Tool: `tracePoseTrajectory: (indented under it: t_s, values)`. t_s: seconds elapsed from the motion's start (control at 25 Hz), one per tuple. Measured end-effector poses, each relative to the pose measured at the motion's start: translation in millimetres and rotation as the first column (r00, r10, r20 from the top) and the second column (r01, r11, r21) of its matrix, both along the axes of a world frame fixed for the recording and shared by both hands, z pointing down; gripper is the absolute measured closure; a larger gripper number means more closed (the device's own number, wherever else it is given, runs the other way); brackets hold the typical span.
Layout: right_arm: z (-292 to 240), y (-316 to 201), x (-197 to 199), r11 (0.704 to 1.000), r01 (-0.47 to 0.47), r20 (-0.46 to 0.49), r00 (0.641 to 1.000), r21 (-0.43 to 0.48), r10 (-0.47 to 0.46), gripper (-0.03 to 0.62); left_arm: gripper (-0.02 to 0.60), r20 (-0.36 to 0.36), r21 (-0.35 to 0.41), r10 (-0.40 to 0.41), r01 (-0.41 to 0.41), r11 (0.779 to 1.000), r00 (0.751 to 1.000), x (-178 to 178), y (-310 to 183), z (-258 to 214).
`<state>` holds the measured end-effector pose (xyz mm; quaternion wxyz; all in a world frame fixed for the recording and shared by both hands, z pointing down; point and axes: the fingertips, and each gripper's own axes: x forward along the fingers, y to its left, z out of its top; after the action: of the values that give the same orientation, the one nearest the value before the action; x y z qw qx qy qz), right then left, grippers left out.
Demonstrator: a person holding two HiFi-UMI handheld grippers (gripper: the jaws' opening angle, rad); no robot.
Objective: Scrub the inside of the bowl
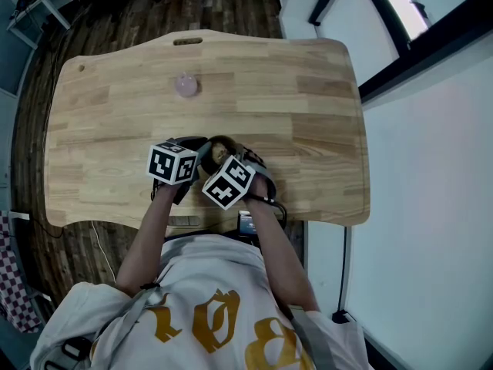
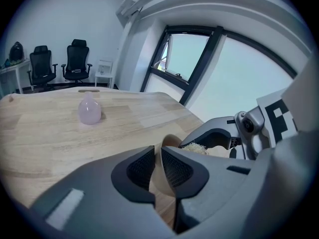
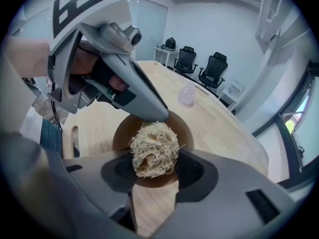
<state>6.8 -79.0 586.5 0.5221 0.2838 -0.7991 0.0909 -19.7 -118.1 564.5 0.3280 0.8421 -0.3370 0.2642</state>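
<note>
The bowl [image 3: 123, 133] is small, brown and shallow, and stands on the surface [image 1: 308, 114] at the lower centre of the head view, close to the edge nearest the person. In the right gripper view it fills the middle of the frame with its hollow facing up. It looks stiff and light, perhaps wood. I judge it would skid or tip under a sideways scrubbing push unless held. The thin rim is the natural place to grip it, because the smooth curved wall offers little else.

Inside the bowl is a scrubber [image 3: 154, 146], a pale ball of tangled fibres. It looks soft and springy, so it should squash against the wall rather than scratch it. The right tool [image 3: 155, 169] is clamped on this ball around its lower half, one jaw on each side.

The left tool [image 2: 157, 164] comes in from the upper left of the right gripper view. It pinches the bowl's rim, with one jaw inside the wall and one outside, and only the wall between them. That steadies the bowl.

A small pink bottle [image 1: 186, 85] stands well apart, toward the top centre of the head view. Office chairs [image 2: 77, 59] show at the upper left of the left gripper view.
</note>
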Motion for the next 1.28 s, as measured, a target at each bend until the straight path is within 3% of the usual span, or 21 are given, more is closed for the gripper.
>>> tracePoseTrajectory:
  t_s: [0.44, 0.64, 0.96, 1.28]
  values:
    - [4, 18, -15, 0.99, 0.13, 0.013, 0.992, -0.062, -0.129, 0.413, 0.548, 0.025, -0.004, -0.01, 0.01, 1.0, 1.0, -9, 0, 4]
    - [10, 25, -12, 0.982, 0.16, -0.024, 0.986, -0.099, -0.164, 0.413, 0.548, 0.04, -0.004, -0.008, 0.008, 1.0, 0.999, -11, 1, 6]
    - [15, 22, -4, 0.985, 0.1, -0.046, 0.993, -0.138, -0.107, 0.413, 0.548, 0.043, 0.003, 0.001, -0.001, 1.0, 0.999, -8, 1, 5]
    - [18, 10, 13, 0.993, 0.001, -0.081, 0.997, -0.115, -0.011, 0.413, 0.548, 0.019, -0.016, 0.0, 0.0, 1.0, 1.0, -6, 2, 6]
